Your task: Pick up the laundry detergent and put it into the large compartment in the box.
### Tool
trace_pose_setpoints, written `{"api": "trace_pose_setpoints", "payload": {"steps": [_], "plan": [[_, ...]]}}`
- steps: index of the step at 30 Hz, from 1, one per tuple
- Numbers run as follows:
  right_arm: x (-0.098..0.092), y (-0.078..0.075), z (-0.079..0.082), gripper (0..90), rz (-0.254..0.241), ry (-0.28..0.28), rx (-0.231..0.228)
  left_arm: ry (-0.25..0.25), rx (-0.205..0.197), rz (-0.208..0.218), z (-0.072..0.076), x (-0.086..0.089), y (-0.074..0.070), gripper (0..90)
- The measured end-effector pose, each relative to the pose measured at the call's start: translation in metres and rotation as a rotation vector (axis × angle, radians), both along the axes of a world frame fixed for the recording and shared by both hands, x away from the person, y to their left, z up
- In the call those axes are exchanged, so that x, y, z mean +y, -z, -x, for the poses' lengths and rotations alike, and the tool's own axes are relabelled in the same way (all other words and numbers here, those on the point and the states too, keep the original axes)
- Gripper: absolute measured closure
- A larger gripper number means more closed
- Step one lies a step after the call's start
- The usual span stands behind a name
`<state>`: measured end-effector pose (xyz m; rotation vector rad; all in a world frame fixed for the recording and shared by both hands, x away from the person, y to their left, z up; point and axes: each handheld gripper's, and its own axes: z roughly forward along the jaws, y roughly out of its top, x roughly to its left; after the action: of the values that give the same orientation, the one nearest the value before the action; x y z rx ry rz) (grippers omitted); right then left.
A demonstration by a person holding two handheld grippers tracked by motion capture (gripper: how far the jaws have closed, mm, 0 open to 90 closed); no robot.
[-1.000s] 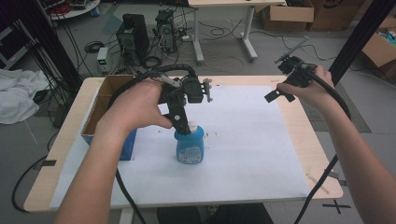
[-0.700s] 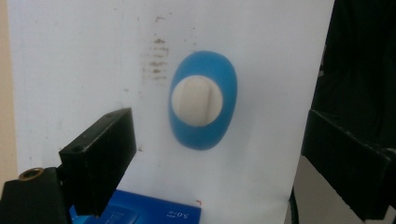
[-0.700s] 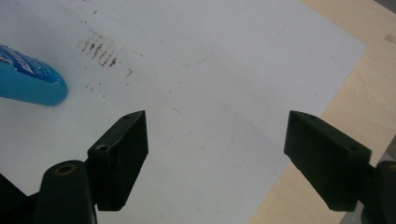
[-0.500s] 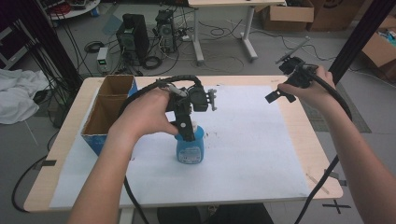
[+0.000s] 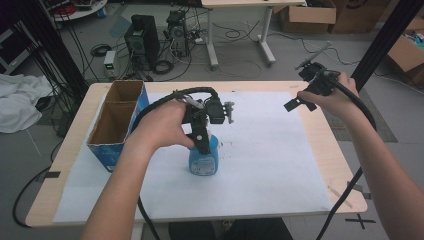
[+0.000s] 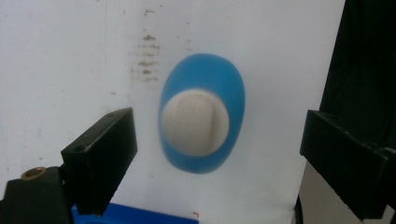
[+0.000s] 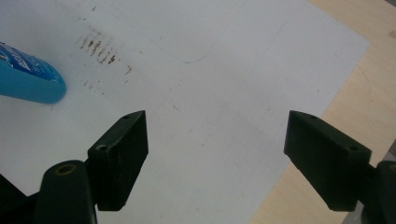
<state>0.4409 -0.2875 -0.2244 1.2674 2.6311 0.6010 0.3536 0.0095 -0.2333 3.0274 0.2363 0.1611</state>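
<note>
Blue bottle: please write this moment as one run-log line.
left gripper: open, above blue bottle | bottle: upright on white sheet | right gripper: open, holding nothing

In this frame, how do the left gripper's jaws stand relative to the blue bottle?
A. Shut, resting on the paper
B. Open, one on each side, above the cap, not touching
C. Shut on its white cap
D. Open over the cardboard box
B: in the left gripper view the left gripper stands open, its jaws apart on either side of the blue bottle, with clear gaps to its white cap.

Left tool (image 5: pixel 204 142) pointing down, jaws wide apart; right tool (image 5: pixel 299 102) raised, jaws spread.
</note>
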Motion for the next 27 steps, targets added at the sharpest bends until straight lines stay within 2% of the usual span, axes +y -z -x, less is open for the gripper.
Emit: {"api": "trace_pose_setpoints", "payload": {"steps": [7,27], "plan": [[0.001,0.001,0.0,21.9,-0.003,-0.007,-0.001,0.002,0.012,-0.009,-0.003,-0.003,0.011,11.7],[0.0,0.006,-0.001,22.1,0.006,-0.014,-0.003,0.013,0.013,-0.037,-0.01,-0.008,0.034,15.5]]}}
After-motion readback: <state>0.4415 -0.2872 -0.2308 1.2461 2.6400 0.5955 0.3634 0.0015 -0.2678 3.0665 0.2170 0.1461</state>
